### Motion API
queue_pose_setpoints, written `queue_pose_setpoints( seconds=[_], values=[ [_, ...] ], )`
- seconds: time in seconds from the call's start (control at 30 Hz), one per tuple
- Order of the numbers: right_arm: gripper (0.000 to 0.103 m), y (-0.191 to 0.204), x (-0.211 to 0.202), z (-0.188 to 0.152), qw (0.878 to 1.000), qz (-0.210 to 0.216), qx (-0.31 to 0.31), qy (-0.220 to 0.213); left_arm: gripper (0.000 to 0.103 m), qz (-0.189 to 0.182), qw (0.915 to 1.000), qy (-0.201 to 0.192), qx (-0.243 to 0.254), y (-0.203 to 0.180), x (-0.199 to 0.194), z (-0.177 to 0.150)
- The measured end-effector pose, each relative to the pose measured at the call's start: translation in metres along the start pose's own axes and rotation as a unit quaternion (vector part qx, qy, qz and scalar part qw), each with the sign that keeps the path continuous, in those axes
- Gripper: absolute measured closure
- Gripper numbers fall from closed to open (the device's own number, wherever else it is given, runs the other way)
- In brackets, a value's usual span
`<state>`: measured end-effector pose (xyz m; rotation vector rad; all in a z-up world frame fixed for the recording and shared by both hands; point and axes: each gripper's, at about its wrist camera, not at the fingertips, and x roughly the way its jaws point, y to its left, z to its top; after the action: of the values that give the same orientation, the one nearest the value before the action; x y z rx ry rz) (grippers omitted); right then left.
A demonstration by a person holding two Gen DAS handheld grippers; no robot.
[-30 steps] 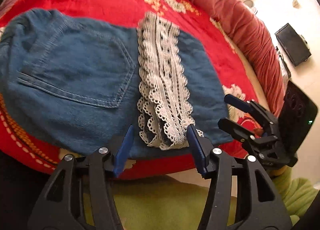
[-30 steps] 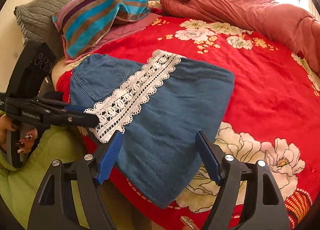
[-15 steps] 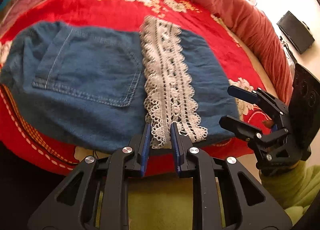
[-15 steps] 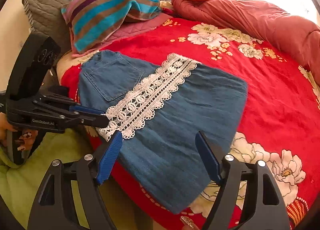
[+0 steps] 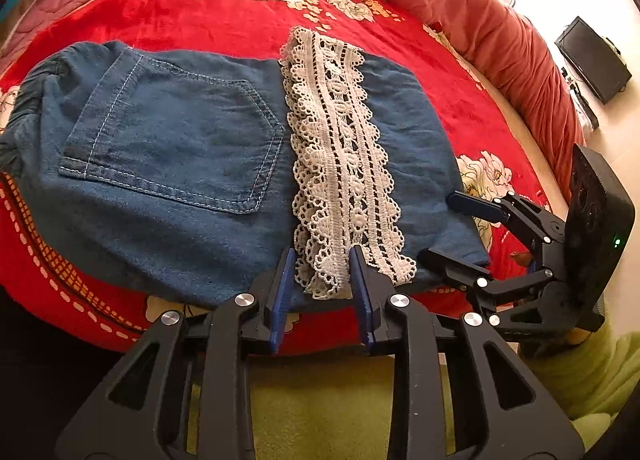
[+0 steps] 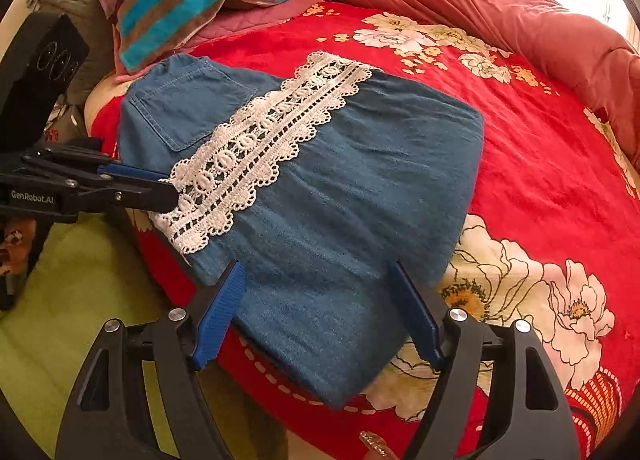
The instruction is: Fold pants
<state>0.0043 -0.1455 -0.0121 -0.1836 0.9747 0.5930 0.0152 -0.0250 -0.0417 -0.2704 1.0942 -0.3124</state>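
A: What were the fingers doing?

B: The left gripper (image 5: 322,274) had its fingers narrowly parted around the near end of the white lace trim (image 5: 344,164), not closed on it. The right gripper (image 6: 316,312) had its fingers spread wide, straddling the near denim edge without pinching it.

A: And where were the pants?

B: The pants (image 6: 320,188), already folded into a compact blue rectangle with a back pocket (image 5: 180,144) facing up, lay on the red floral blanket (image 6: 540,180) at the bed's near edge, directly ahead of both grippers. Likely both were lined up to take that edge for another fold.
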Motion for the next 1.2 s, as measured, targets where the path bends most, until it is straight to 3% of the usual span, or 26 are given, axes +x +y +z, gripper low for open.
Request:
queue_pose_setpoints(
  seconds=[0.33,0.5,0.6,0.67,0.73,0.87,1.03,1.2],
  values=[
    [0.029,-0.011,-0.022,0.005,1.0,-0.005,0.018,-0.024,0.082,0.008,0.9999,-0.009,0.008,-0.005,-0.007,-0.001],
    [0.022,-0.016,-0.03,0.008,0.999,-0.011,0.025,-0.034,0.082,0.012,0.9997,-0.019,0.01,-0.008,-0.014,-0.002],
    [0.021,-0.017,-0.035,0.01,0.999,-0.021,0.026,-0.038,0.072,0.014,0.9996,-0.024,0.011,-0.008,-0.018,-0.002],
    [0.013,-0.018,-0.038,0.011,0.998,-0.032,0.026,-0.043,0.07,0.015,0.9994,-0.027,0.012,-0.009,-0.022,-0.002],
    [0.012,-0.019,-0.042,0.012,0.998,-0.035,0.026,-0.047,0.06,0.018,0.9991,-0.035,0.014,-0.01,-0.027,-0.002],
    [0.011,-0.023,-0.05,0.017,0.997,-0.047,0.027,-0.056,0.054,0.026,0.9982,-0.05,0.02,-0.013,-0.035,-0.002],
    [0.011,-0.023,-0.058,0.021,0.996,-0.058,0.022,-0.066,0.037,0.048,0.9953,-0.077,0.034,-0.018,-0.049,-0.001],
    [0.011,-0.02,-0.066,0.028,0.994,-0.068,0.013,-0.08,0.026,0.076,0.9895,-0.112,0.052,-0.023,-0.067,-0.001]
  ],
)
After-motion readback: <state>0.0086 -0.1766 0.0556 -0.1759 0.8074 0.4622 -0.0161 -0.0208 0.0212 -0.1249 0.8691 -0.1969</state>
